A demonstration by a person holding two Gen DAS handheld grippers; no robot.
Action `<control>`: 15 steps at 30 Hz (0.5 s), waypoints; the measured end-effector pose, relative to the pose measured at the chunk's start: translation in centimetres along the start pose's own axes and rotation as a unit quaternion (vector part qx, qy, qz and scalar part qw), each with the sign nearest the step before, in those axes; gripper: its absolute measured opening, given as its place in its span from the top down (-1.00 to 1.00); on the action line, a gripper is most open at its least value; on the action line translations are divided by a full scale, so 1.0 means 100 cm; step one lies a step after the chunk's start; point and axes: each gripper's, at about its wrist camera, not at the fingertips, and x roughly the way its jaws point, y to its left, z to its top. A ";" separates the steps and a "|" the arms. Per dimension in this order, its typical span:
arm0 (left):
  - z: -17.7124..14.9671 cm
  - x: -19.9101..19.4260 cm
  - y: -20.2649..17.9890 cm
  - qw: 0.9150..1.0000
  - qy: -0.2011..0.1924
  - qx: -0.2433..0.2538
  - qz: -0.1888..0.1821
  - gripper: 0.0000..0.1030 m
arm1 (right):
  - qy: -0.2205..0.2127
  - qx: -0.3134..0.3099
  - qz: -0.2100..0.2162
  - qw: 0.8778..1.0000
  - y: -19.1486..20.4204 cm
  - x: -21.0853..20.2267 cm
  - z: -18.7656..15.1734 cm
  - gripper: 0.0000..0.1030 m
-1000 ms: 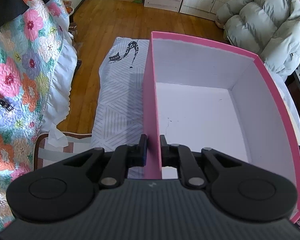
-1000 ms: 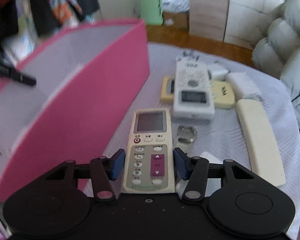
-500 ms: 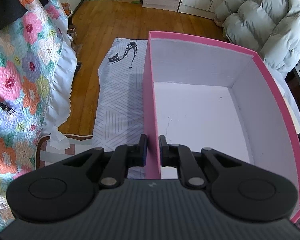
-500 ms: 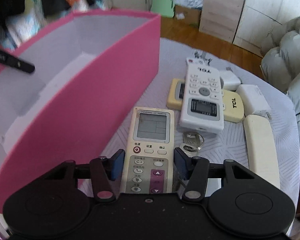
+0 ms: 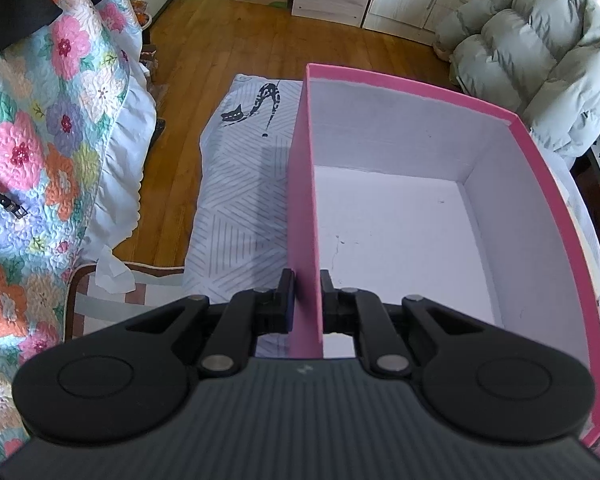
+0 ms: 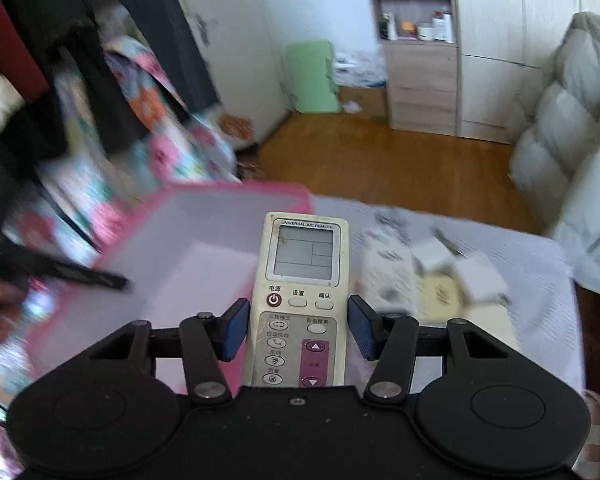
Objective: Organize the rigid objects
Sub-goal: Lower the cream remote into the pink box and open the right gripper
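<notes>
My left gripper (image 5: 305, 300) is shut on the left wall of a pink box (image 5: 302, 200) with a white, empty inside, standing on a patterned cloth. In the right wrist view my right gripper (image 6: 298, 330) is shut on a beige air-conditioner remote (image 6: 304, 280) with a grey screen, held up in the air over the right edge of the pink box (image 6: 204, 220). The box's open inside lies to the left below the remote. Several other remotes (image 6: 396, 276) lie blurred on the cloth to the right.
A white-grey cloth (image 5: 240, 208) covers the table. A flowered quilt (image 5: 40, 140) hangs at the left, a padded grey jacket (image 5: 532, 52) lies at the back right. White adapters (image 6: 476, 276) sit among the remotes. Wooden floor and cabinets are behind.
The right gripper has lifted the beige remote off the cloth and tilted up, so it now hangs above the box's edge. The left gripper has kept its hold on the box wall.
</notes>
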 end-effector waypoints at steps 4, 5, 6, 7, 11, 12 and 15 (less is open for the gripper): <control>0.000 0.001 0.002 1.000 0.001 -0.007 -0.003 0.82 | 0.008 0.056 0.108 0.993 0.022 -0.001 0.029 -0.14; 0.000 0.001 0.002 1.000 0.002 -0.009 -0.001 0.82 | 0.020 0.076 0.134 0.988 0.027 0.005 0.035 -0.14; 0.000 0.001 0.002 1.000 0.002 -0.010 0.000 0.82 | 0.037 0.094 0.157 0.982 0.034 0.014 0.040 -0.14; 0.000 0.001 0.001 1.000 0.003 -0.008 0.002 0.83 | 0.058 0.110 0.176 0.977 0.041 0.026 0.045 -0.14; 0.000 0.001 -0.004 1.000 -0.001 -0.002 0.013 0.85 | 0.138 0.156 0.180 0.961 0.068 0.089 0.050 -0.14; 0.000 0.001 -0.005 1.000 -0.003 0.000 0.015 0.85 | 0.155 0.159 0.169 0.960 0.074 0.107 0.050 -0.14; -0.001 0.000 -0.006 1.000 -0.006 0.003 0.017 0.85 | 0.191 0.170 0.129 0.958 0.088 0.157 0.045 -0.14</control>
